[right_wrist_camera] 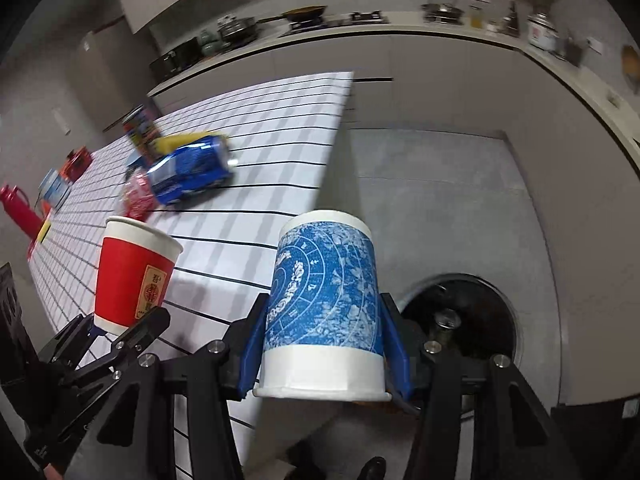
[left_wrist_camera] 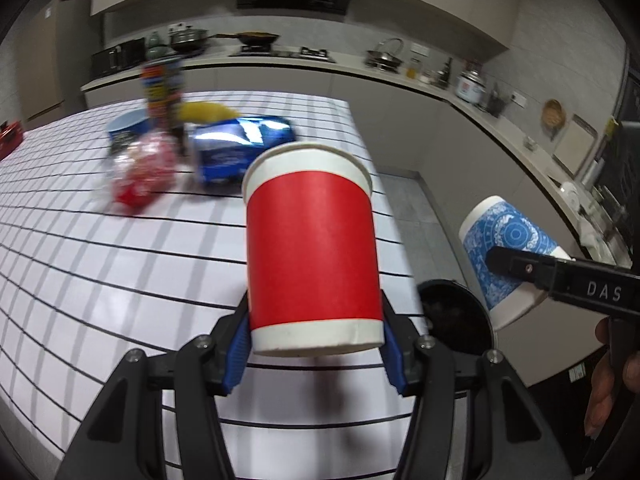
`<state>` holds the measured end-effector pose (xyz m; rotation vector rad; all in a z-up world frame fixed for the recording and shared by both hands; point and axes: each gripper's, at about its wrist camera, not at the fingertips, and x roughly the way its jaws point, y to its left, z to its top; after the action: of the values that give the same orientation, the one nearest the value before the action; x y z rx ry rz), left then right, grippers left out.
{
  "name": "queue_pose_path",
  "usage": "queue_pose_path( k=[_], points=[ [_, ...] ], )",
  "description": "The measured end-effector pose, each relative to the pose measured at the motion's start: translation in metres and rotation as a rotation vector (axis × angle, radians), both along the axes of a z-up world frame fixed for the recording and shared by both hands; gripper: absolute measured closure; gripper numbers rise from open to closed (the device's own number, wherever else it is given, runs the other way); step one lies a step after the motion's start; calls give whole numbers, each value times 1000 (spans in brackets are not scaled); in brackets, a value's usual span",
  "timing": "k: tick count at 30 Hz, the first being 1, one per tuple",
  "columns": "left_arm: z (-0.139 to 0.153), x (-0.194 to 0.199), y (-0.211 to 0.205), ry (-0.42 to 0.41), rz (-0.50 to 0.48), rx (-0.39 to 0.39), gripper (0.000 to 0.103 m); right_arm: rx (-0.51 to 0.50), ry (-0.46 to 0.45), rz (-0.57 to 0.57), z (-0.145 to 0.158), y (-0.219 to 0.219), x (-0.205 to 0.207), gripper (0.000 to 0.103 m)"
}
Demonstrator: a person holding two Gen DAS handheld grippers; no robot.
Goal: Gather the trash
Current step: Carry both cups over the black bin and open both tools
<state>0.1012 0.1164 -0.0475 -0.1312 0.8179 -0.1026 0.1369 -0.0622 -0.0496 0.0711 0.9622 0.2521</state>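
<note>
My left gripper (left_wrist_camera: 316,344) is shut on a red paper cup (left_wrist_camera: 312,248) and holds it upright above the table's near right corner; the cup also shows in the right wrist view (right_wrist_camera: 134,276). My right gripper (right_wrist_camera: 326,356) is shut on a blue patterned paper cup (right_wrist_camera: 324,300), held off the table's right edge over the floor, next to the open round trash bin (right_wrist_camera: 476,320). From the left wrist view the blue cup (left_wrist_camera: 508,248) hangs just above the bin (left_wrist_camera: 456,312).
On the white gridded table (left_wrist_camera: 100,264) lie a blue snack bag (left_wrist_camera: 240,144), a red crumpled wrapper (left_wrist_camera: 142,172), a yellow item (left_wrist_camera: 208,112), a blue bowl (left_wrist_camera: 126,126) and a tall can (left_wrist_camera: 162,88). Kitchen counters run along the back and right.
</note>
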Motion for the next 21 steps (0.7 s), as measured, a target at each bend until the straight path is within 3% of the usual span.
queue_pose_path(
  k=[11, 21],
  points=[
    [-16, 5, -100, 39, -121, -2, 47, -35, 23, -87, -24, -120, -23, 48],
    [-64, 11, -163, 154, -172, -1, 47, -113, 70, -1, -79, -170, -18, 48]
  ],
)
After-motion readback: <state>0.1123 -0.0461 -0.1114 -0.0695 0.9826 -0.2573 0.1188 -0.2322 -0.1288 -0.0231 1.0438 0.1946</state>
